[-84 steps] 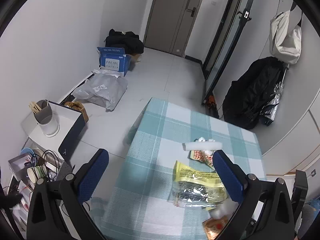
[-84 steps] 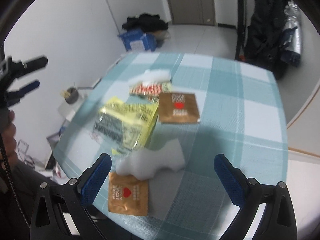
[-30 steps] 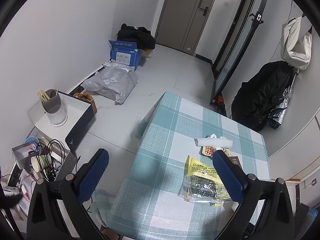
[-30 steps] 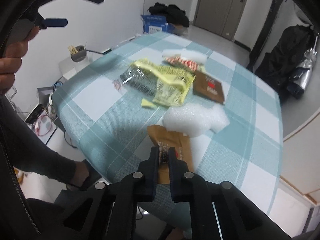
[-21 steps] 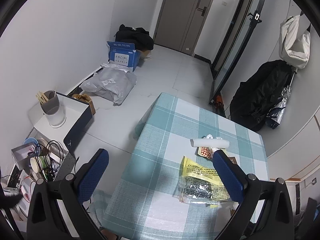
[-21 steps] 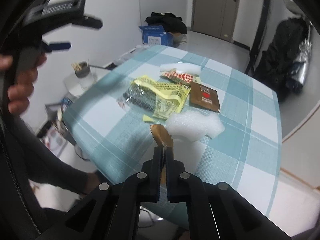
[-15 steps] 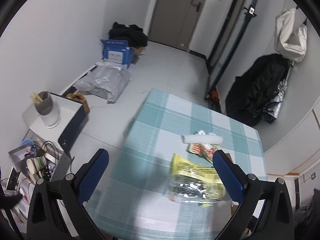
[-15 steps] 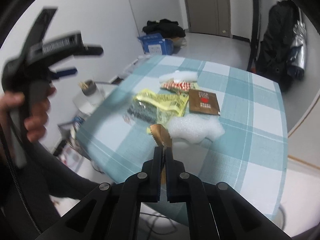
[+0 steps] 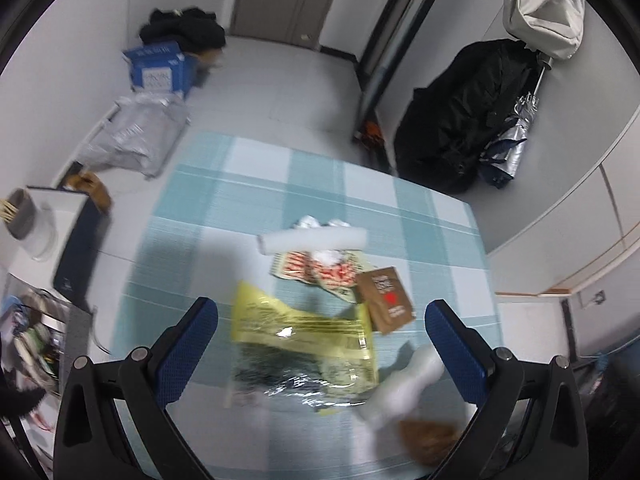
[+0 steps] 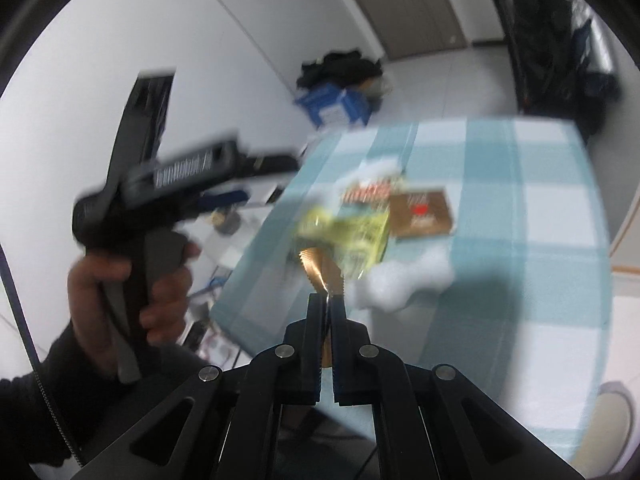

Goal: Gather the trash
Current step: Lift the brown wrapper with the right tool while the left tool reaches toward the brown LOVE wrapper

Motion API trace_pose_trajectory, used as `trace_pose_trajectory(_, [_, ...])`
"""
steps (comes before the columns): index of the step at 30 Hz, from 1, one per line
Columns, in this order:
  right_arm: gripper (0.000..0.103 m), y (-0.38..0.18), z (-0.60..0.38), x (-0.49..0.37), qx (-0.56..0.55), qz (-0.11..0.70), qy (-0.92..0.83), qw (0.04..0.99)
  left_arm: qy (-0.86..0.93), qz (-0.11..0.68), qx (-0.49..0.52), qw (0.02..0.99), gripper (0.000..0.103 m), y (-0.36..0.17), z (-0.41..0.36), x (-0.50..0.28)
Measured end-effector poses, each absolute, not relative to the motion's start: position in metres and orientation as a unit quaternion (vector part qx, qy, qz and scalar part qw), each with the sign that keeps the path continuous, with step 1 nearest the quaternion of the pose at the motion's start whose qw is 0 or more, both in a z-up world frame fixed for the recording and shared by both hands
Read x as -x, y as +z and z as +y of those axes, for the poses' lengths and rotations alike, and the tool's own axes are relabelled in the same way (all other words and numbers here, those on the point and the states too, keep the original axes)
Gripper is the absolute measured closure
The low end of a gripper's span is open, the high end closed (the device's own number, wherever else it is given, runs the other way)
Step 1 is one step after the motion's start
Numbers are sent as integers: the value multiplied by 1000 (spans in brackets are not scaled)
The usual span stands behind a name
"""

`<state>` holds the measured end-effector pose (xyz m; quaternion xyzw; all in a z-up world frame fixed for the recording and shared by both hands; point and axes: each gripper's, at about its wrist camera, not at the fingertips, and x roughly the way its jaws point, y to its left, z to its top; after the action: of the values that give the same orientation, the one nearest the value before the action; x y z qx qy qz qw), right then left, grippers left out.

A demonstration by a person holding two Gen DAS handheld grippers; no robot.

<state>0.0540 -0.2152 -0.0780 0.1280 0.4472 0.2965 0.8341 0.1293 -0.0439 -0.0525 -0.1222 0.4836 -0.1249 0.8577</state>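
Observation:
On the teal checked tablecloth [image 9: 256, 184] lies a pile of trash: a yellow wrapper [image 9: 304, 332], a red-and-white wrapper [image 9: 320, 270], a brown sachet with a red heart [image 9: 386, 300], a white foam roll [image 9: 312, 240] and a white foam piece [image 9: 404, 388]. My left gripper [image 9: 320, 344] hangs open above the yellow wrapper, touching nothing. My right gripper [image 10: 327, 300] is shut on a second brown sachet [image 10: 322, 272], held clear of the table [image 10: 540, 240]. That sachet shows blurred at the lower right of the left wrist view [image 9: 428, 436].
A hand [image 10: 120, 292] grips the left tool's handle beside the table's left edge. On the floor beyond are a blue box [image 9: 160, 72], a grey bag [image 9: 136, 140] and black bags [image 9: 468, 120]. A white cabinet with a cup [image 9: 28, 220] stands left.
The right gripper shut on the brown sachet at the table's near edge and lifted it off, rolling as it rose. The left gripper swung over the table towards the yellow wrapper.

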Motion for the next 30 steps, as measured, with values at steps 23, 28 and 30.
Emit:
trace_pose_trajectory(23, [100, -51, -288, -41, -167, 397, 276, 859, -233, 578, 118, 773, 28, -93, -116, -169])
trace_pose_trajectory(28, [100, -49, -291, -43, -178, 391, 282, 857, -217, 598, 163, 754, 29, -108, -105, -180])
trace_pose_trajectory(30, [100, -48, -292, -42, -181, 390, 283, 858, -215, 610, 188, 739, 29, -115, -100, -182])
